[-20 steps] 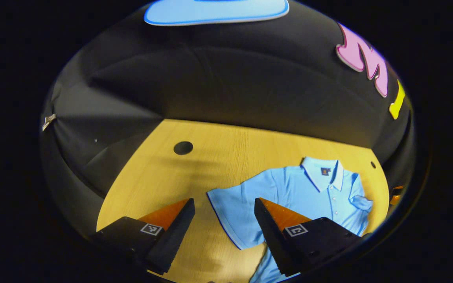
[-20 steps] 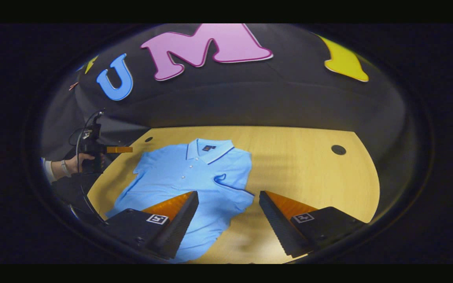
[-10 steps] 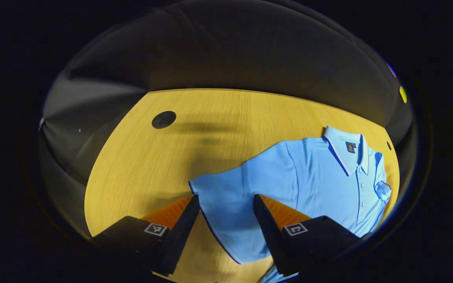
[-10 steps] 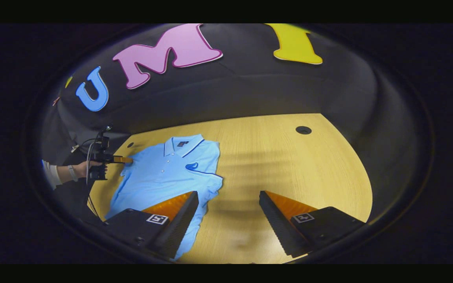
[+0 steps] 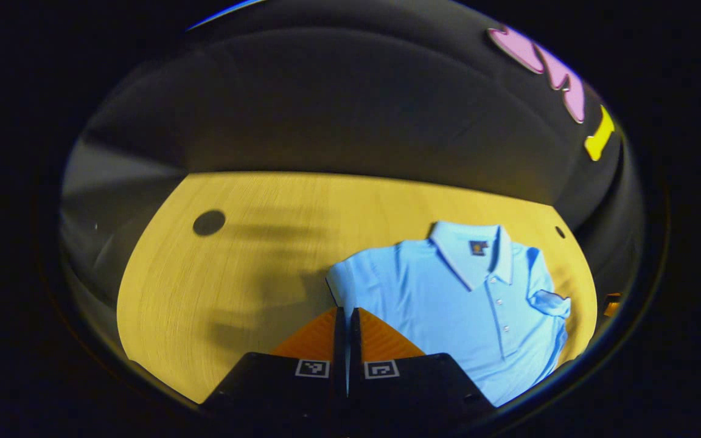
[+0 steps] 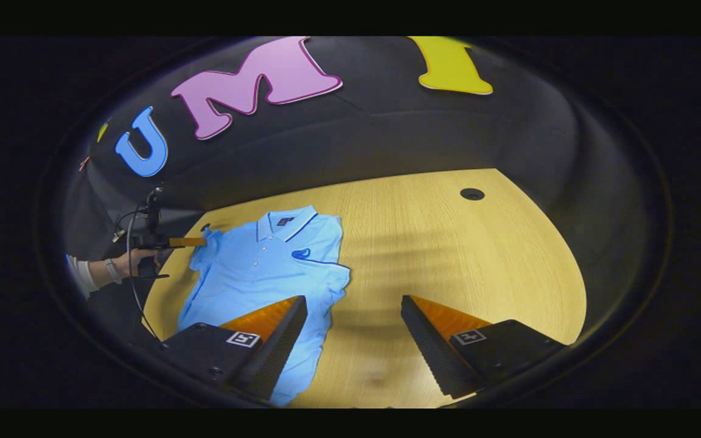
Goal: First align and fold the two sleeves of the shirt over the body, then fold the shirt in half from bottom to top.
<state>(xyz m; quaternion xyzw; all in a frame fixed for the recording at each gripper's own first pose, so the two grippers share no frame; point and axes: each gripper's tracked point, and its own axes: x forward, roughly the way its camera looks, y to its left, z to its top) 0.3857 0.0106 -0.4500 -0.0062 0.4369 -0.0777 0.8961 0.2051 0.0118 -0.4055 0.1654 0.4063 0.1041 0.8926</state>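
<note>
A light blue polo shirt (image 5: 466,298) lies face up on the wooden table (image 5: 235,267), collar toward the back wall. My left gripper (image 5: 345,313) is shut on the edge of the shirt's left sleeve (image 5: 341,283), which bunches at the fingertips. In the right gripper view this left gripper (image 6: 201,242) holds that sleeve (image 6: 207,243) up at the shirt's (image 6: 259,274) far left. The other sleeve (image 6: 317,258) lies folded over the chest. My right gripper (image 6: 353,310) stands open above bare table, just right of the shirt's side.
A person's hand (image 6: 125,261) with a white cuff holds the left gripper at the table's left edge. The tabletop has a round cable hole (image 6: 472,194) at the back right and another hole (image 5: 209,222) at the back left. Black cloth walls surround the table.
My left gripper went from open over the flat left sleeve to shut on its edge, and the sleeve is now gathered and lifted. The right gripper drew back to the right and stays open.
</note>
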